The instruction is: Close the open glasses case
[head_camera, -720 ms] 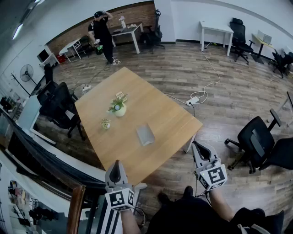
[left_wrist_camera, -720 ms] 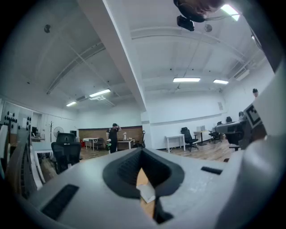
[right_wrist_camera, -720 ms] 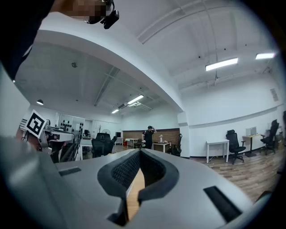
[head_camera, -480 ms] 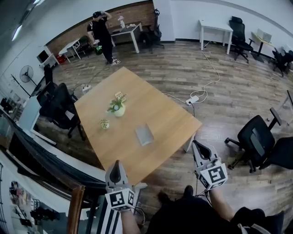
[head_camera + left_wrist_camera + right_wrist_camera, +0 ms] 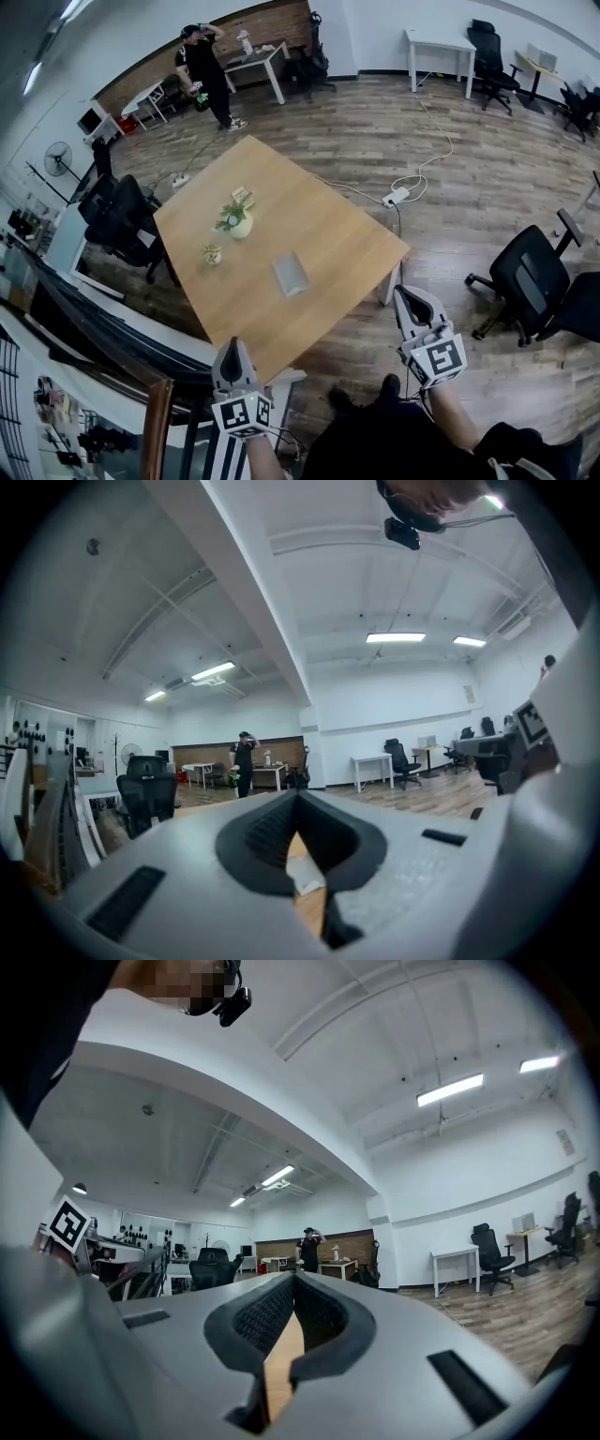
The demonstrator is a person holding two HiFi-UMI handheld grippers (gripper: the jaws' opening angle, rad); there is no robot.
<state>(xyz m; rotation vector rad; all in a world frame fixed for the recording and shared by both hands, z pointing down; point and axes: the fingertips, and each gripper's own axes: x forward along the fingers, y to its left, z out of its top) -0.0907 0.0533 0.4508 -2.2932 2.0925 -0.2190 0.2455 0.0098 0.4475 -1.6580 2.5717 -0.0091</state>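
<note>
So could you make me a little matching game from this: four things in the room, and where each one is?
Things:
1. grey rectangular glasses case
2. green plant in a round white pot
3. white power strip
4. person dressed in black

Places:
A. lying on the wood-plank floor
B. towards the light wooden table's far left side
C. standing by the brick wall
D. near the table's middle

Pairs: 1-D, 2-B, 3-A, 4-C
</note>
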